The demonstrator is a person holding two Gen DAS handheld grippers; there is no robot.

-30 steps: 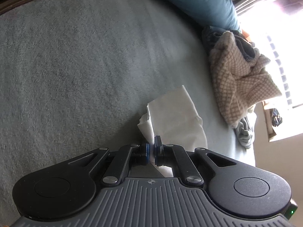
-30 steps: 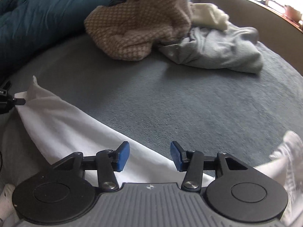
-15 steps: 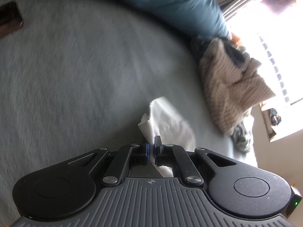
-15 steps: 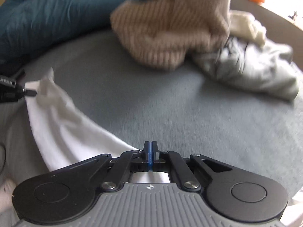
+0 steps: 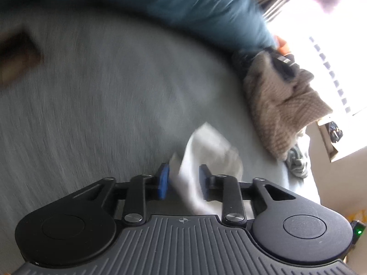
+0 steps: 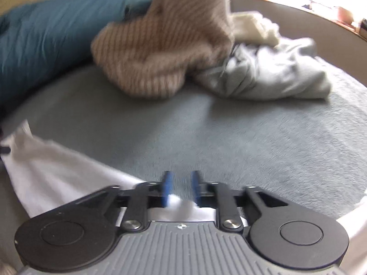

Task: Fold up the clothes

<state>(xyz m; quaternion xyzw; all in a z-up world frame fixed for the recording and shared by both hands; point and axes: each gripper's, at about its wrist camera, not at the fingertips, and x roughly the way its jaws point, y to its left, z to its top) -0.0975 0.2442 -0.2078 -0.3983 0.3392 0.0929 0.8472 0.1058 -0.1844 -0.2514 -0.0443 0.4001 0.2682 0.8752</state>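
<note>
A white garment (image 5: 213, 146) lies on the grey-blue bed cover (image 5: 103, 105). In the left wrist view a fold of it hangs loose between the blue pads of my left gripper (image 5: 183, 181), whose jaws are opening and no longer press on the cloth. In the right wrist view the same white garment (image 6: 52, 174) stretches from the left edge to under my right gripper (image 6: 180, 189). Its jaws are opening too, with a bit of white cloth low between the pads, not squeezed.
A beige checked garment (image 6: 165, 50) and a light grey garment (image 6: 270, 73) are heaped at the far side of the bed cover (image 6: 229, 133). A teal pillow (image 6: 52, 34) lies at the back left. A bright window (image 5: 321, 34) is beyond the heap.
Both grippers were shut on the white garment half a second ago and now stand parted. The left view has risen and tilted; the white cloth is slipping free between the pads.
</note>
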